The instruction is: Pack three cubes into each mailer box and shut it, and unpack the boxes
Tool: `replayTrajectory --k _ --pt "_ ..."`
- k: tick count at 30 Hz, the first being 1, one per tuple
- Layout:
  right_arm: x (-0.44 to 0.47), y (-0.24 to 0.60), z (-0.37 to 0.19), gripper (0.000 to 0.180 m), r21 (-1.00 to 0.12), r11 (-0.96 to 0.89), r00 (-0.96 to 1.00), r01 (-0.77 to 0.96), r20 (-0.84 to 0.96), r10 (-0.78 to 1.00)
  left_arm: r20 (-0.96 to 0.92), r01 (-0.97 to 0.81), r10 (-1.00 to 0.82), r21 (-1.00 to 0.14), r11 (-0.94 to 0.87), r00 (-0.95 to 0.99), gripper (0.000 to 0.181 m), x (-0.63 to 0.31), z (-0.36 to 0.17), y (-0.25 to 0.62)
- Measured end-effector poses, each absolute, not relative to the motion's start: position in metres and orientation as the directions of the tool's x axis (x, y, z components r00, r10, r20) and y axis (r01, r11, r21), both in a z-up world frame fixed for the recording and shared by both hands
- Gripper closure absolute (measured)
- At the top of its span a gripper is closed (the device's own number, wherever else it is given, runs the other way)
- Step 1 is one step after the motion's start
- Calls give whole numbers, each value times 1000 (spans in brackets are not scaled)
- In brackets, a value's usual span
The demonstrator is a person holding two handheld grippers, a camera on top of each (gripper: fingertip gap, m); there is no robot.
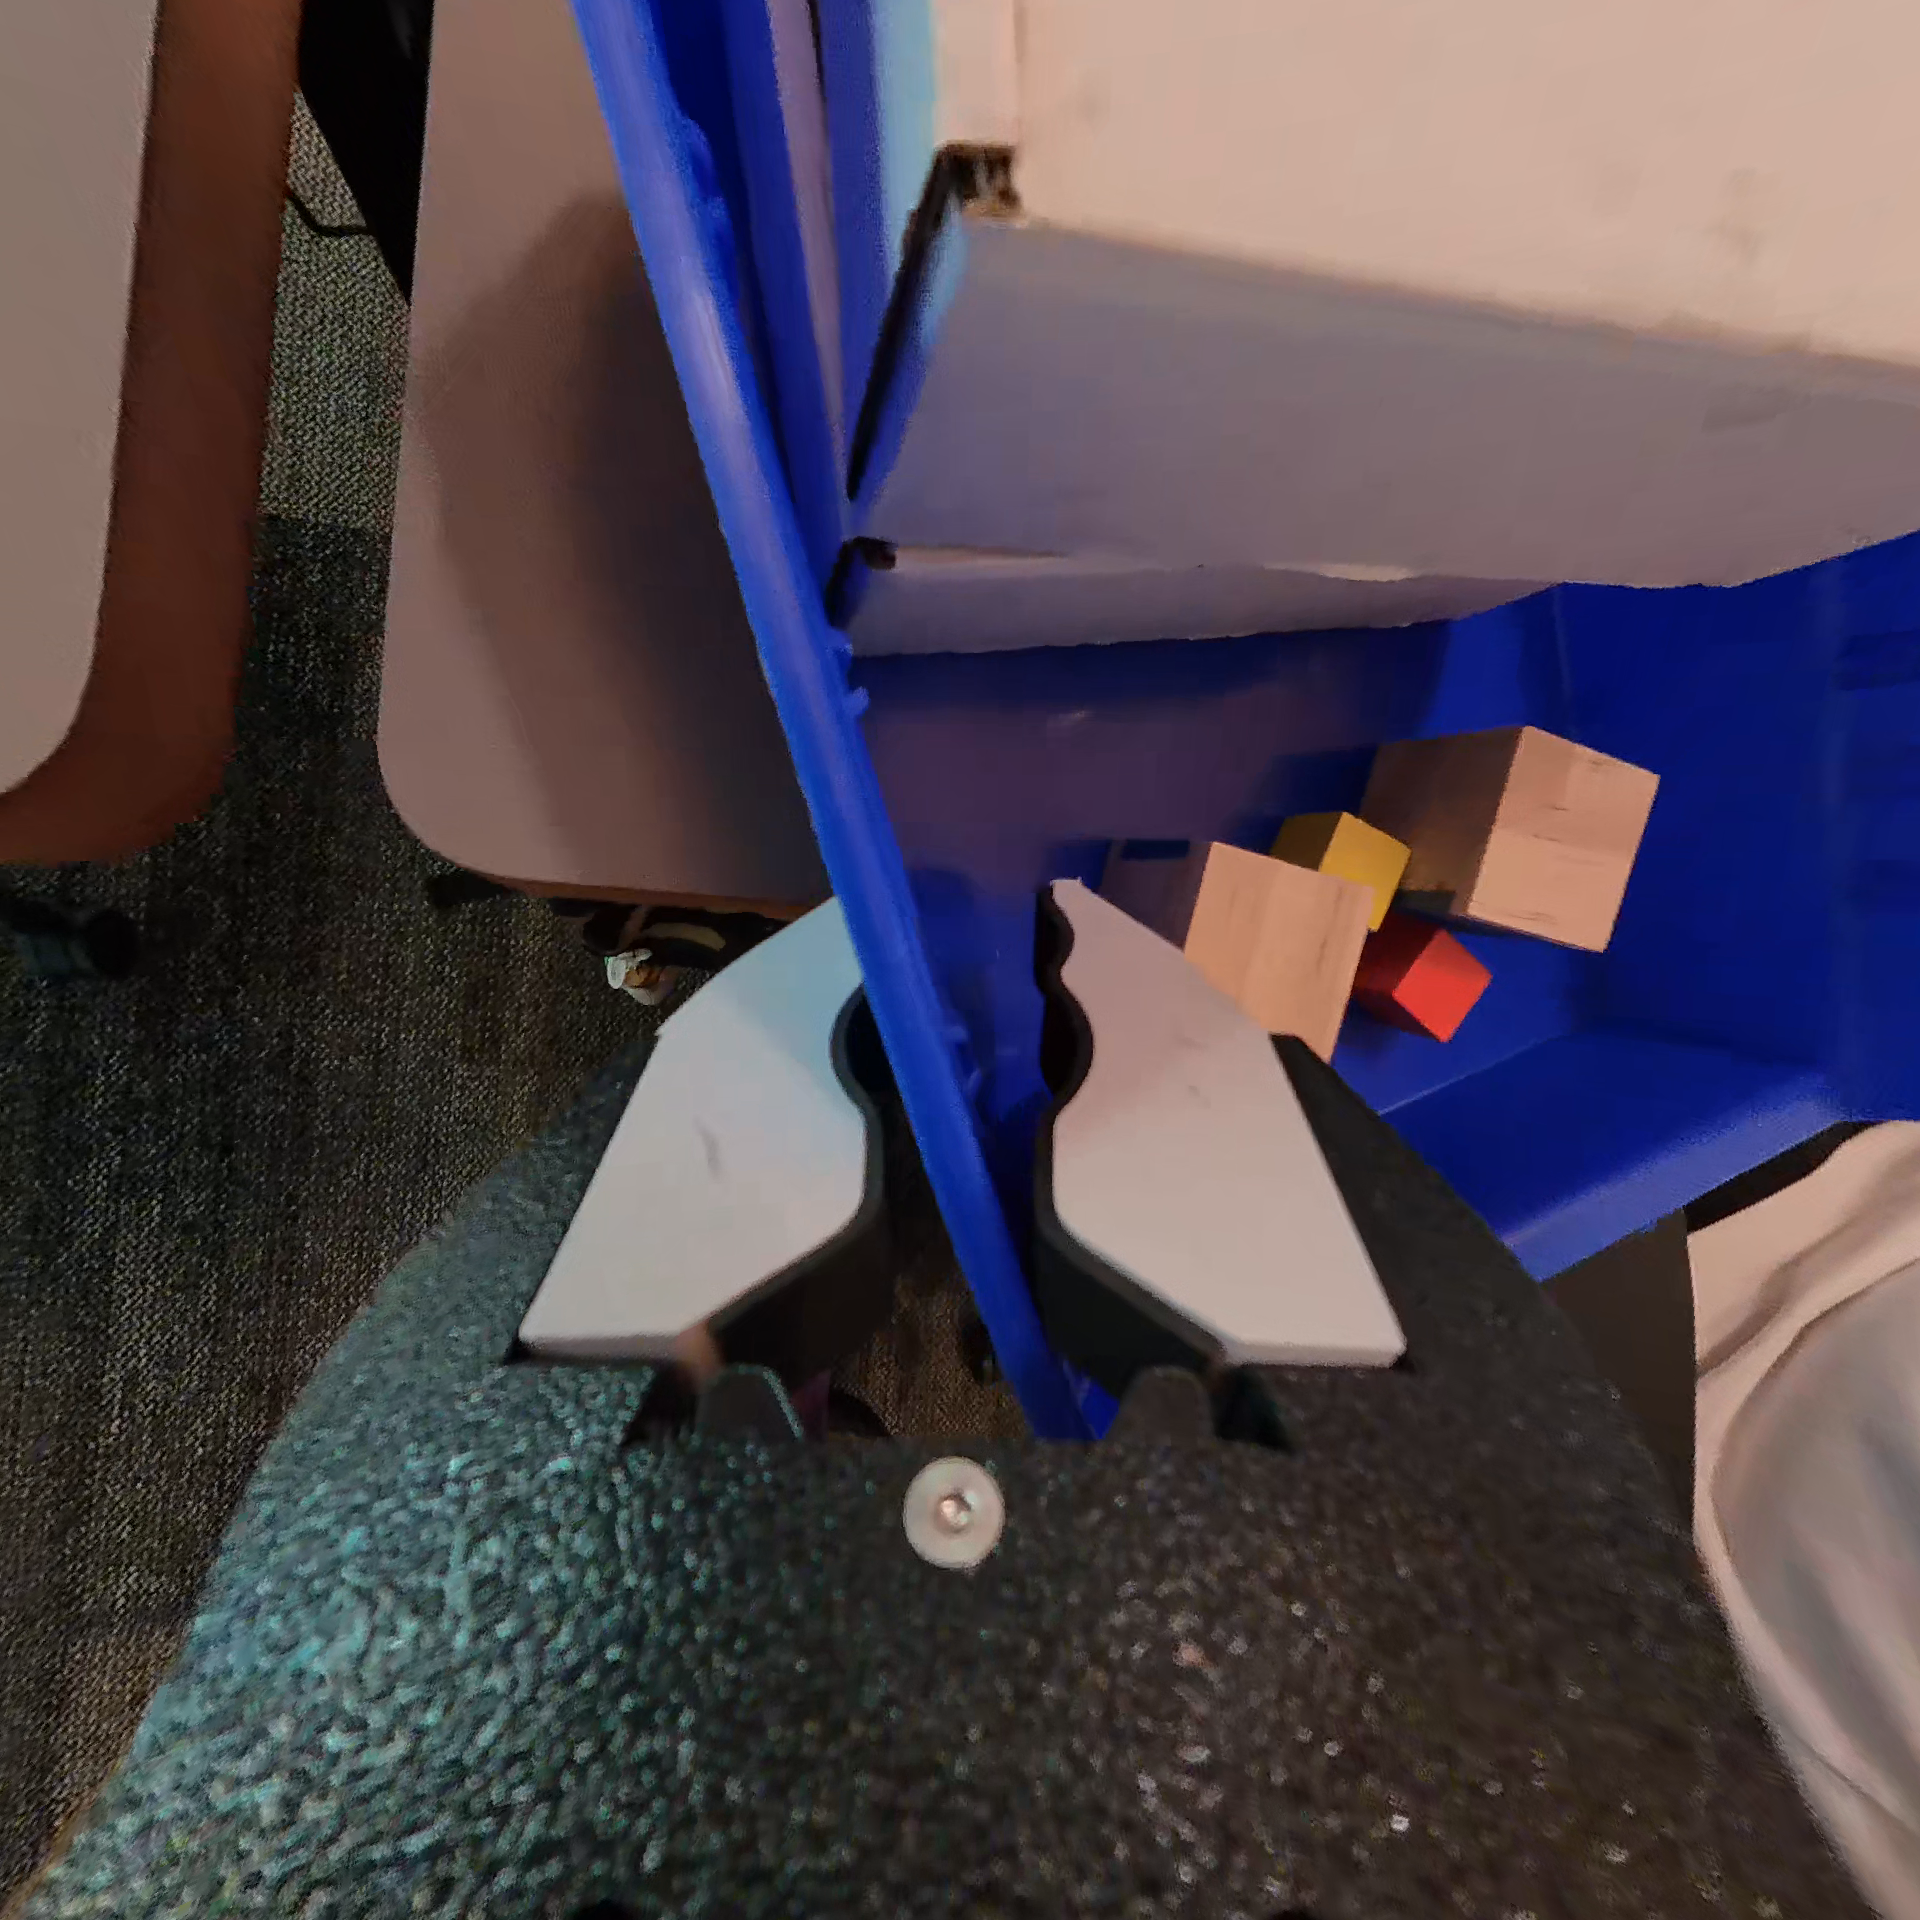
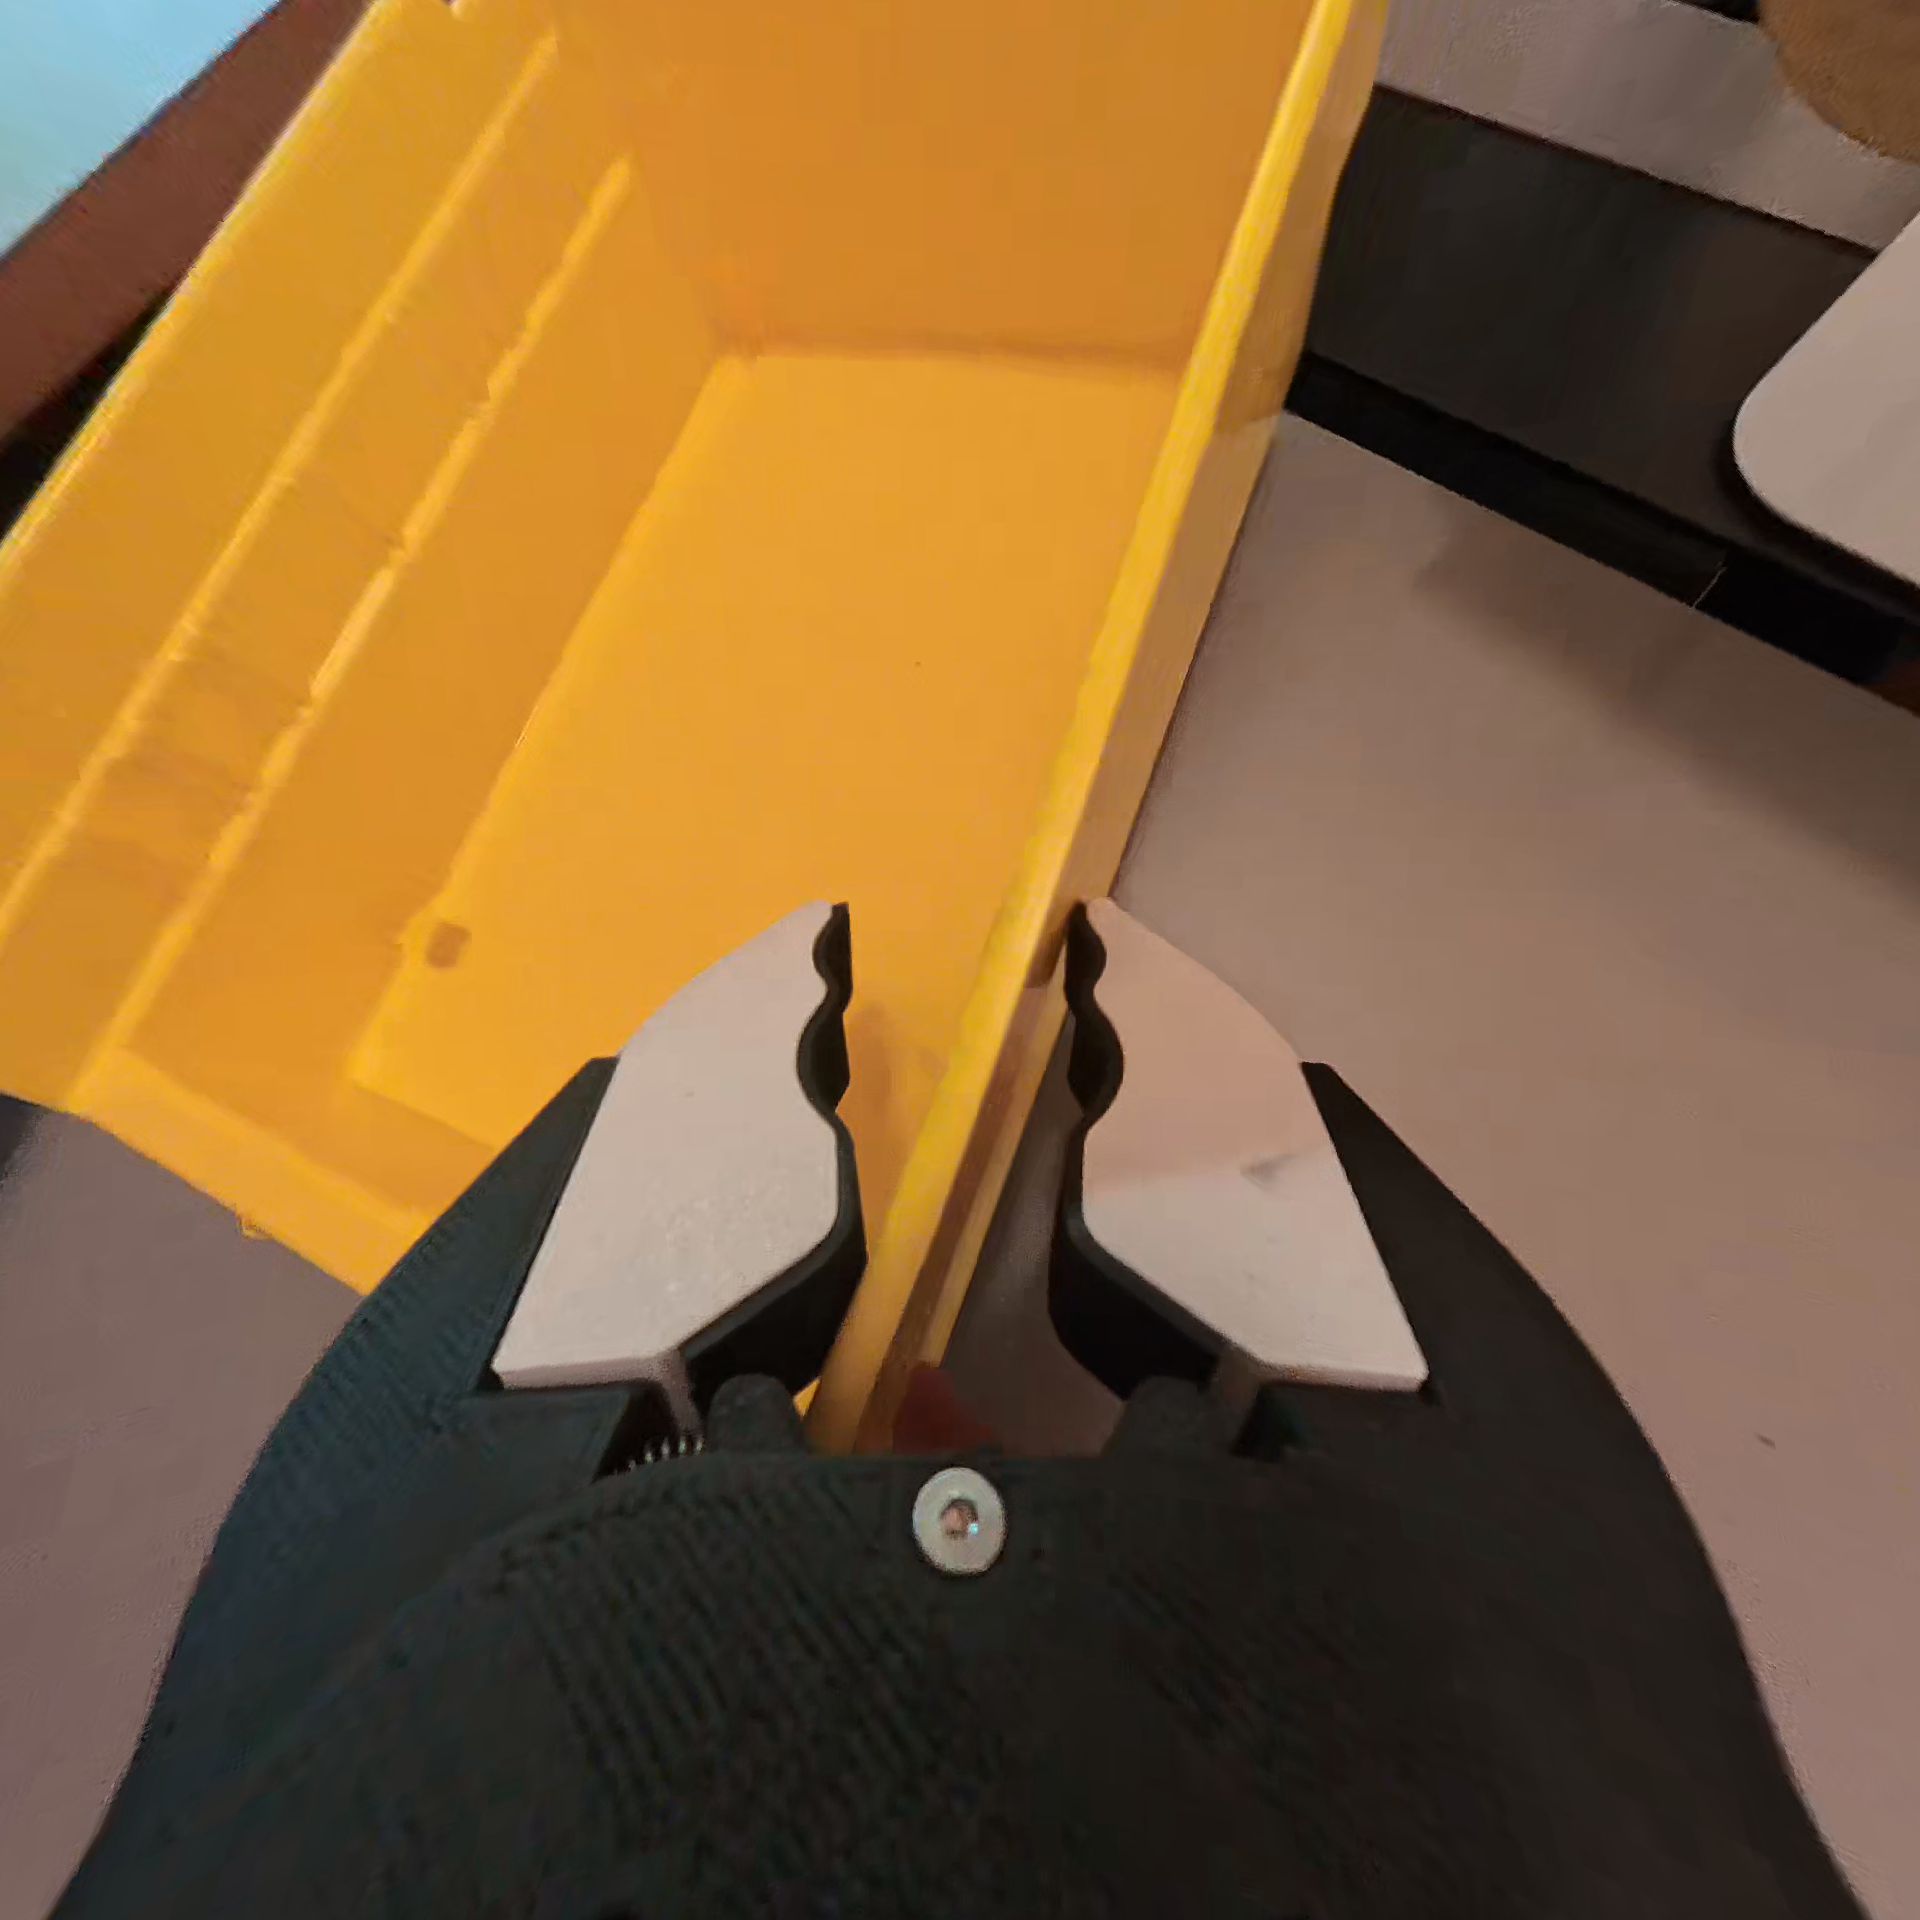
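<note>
On the left, the thin wall of a blue bin [image 1: 790, 644] is pinched by the left gripper [image 1: 951, 925], one finger on each side. The bin is lifted and tipped, likely so that what is inside can slide out. Inside it, two plain wooden cubes [image 1: 1278, 940] [image 1: 1527, 831], a small yellow cube [image 1: 1345, 847] and a small red cube [image 1: 1429, 982] are seen piled in a corner, with a pale mailer box [image 1: 1351, 447] above them. Grey carpet [image 1: 208, 1039] is seen below.

On the right, the side wall of a yellow bin [image 2: 1174, 623] is straddled by the right gripper [image 2: 961, 914]. Its fingers look a little spread, so it cannot be told if the wall is squeezed. This bin looks empty and is set on a pale table [image 2: 1455, 935], maybe to be held steady or moved
</note>
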State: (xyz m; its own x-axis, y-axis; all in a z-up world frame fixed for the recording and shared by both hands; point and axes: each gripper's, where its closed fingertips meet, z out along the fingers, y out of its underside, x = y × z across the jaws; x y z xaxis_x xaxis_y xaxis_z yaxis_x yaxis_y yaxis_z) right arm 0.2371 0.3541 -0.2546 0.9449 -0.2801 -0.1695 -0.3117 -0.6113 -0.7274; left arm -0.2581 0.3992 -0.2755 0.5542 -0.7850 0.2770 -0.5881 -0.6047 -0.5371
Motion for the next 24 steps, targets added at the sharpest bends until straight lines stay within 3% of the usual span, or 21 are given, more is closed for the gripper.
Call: replayTrajectory --k 6,11,24 --pt "220 266 -213 142 -766 -641 998 -54 -16 -64 238 -605 -791 -533 -592 564 156 -241 -267 415" --pt "251 152 -190 142 -808 -581 995 -96 -81 -52 282 -609 -800 -531 -590 529 157 -200 -264 418" --pt "472 -172 -224 142 -765 -412 752 -494 -138 -645 290 -763 -879 -438 -474 379 156 -24 -279 444"
